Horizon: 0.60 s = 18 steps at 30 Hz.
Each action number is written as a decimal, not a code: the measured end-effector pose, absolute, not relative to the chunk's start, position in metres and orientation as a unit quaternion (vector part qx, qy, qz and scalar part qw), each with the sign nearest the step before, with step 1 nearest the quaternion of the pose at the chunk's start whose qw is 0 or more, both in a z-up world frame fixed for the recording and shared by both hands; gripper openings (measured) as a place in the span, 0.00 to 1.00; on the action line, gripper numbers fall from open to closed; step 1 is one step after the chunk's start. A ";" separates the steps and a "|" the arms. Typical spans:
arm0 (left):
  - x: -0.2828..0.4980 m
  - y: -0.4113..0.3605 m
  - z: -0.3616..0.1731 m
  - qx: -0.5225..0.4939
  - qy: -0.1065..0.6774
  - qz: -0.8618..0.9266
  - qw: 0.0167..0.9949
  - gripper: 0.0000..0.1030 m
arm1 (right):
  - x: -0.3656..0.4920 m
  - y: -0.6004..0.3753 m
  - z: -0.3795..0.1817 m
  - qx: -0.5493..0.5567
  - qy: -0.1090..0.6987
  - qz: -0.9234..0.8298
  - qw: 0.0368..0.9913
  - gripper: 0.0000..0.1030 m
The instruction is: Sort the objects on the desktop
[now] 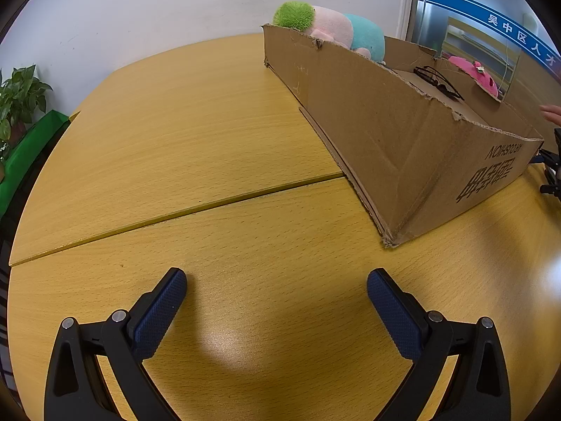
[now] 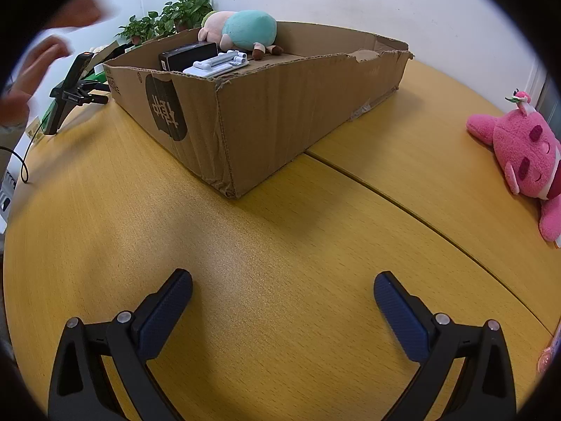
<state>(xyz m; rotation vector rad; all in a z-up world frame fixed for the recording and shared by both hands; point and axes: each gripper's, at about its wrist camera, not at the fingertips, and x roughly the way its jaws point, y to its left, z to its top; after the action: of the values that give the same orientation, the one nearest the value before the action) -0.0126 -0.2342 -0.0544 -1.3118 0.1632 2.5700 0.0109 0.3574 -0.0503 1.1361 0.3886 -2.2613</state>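
A shallow cardboard box (image 1: 385,122) (image 2: 266,112) stands on the yellow wooden table (image 1: 210,140) (image 2: 280,245). In it lie a teal, pink and green plush toy (image 1: 336,31) (image 2: 242,29), black glasses (image 1: 438,80), a black case (image 2: 187,55) and a white tray of parts (image 2: 219,64). A pink plush bear (image 2: 522,161) lies on the table at the right, outside the box; in the left wrist view it (image 1: 473,73) shows past the box's far rim. My left gripper (image 1: 277,294) is open and empty above the table. My right gripper (image 2: 283,296) is open and empty.
A black stand with a device (image 2: 75,87) and a cable (image 2: 22,165) sit left of the box. A person's blurred hand (image 2: 38,63) is above it; fingers (image 1: 552,112) show at the right edge. Potted plants (image 2: 168,17) (image 1: 19,98) stand by the wall.
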 end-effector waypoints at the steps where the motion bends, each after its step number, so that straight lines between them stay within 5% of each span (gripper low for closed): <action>1: -0.013 -0.234 -0.055 -0.450 0.056 0.882 0.125 1.00 | 0.011 0.357 -0.050 0.425 0.145 -0.846 0.287 1.00; 18: -0.013 -0.236 -0.055 -0.450 0.056 0.882 0.127 1.00 | 0.011 0.357 -0.050 0.426 0.146 -0.846 0.286 1.00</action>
<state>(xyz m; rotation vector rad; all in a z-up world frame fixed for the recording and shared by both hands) -0.0130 -0.2361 -0.0550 -1.3113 0.1630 2.5677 0.0106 0.3573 -0.0500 1.1376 0.3896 -2.2608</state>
